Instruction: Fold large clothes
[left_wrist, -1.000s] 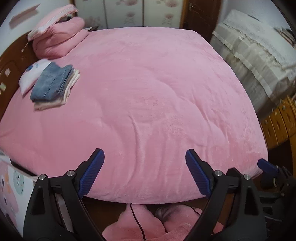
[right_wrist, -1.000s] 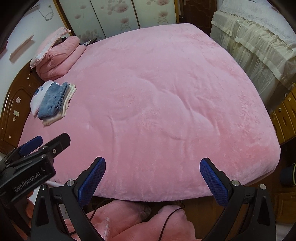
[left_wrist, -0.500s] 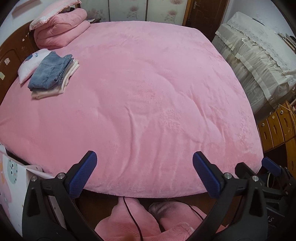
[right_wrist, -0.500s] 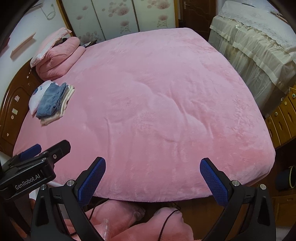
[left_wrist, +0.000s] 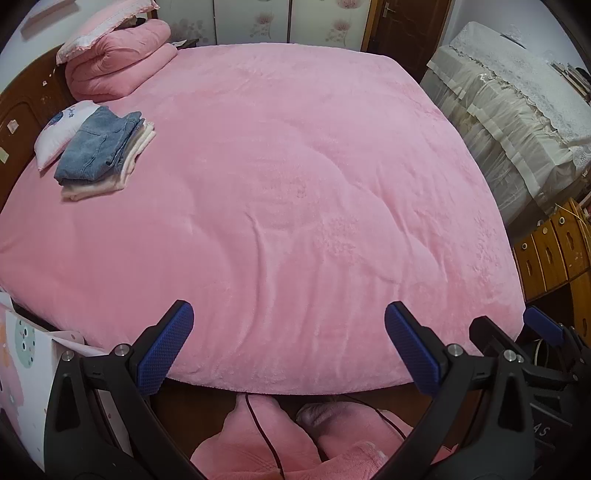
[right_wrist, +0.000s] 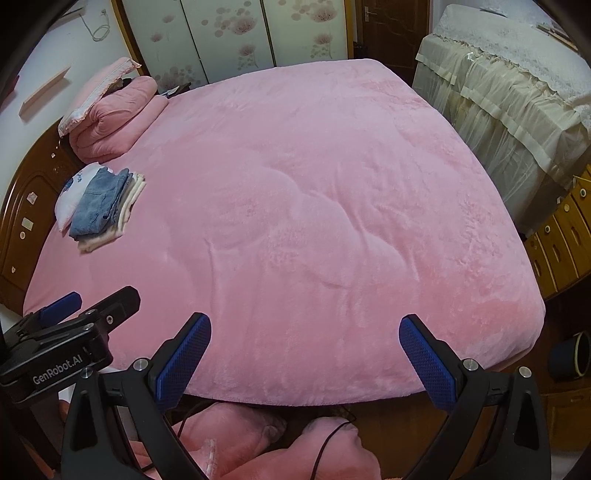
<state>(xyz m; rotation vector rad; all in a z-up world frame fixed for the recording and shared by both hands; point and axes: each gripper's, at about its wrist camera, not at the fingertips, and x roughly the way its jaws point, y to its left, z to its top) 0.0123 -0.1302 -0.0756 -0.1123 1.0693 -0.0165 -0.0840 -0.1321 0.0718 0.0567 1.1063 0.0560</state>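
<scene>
We held the left gripper (left_wrist: 284, 347) with jaws just spread wide and empty, the right gripper (right_wrist: 304, 354) open too, over the bed (left_wrist: 295, 177), folded clothes (left_wrist: 101, 155) far left.

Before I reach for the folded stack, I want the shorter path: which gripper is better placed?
Left, probably: the left gripper sits on the folded stack side, while the right gripper is farther over. Both are open and empty.

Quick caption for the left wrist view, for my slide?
Open left gripper poised over the near edge of a pink bedspread, folded clothes stack at far left.
</scene>
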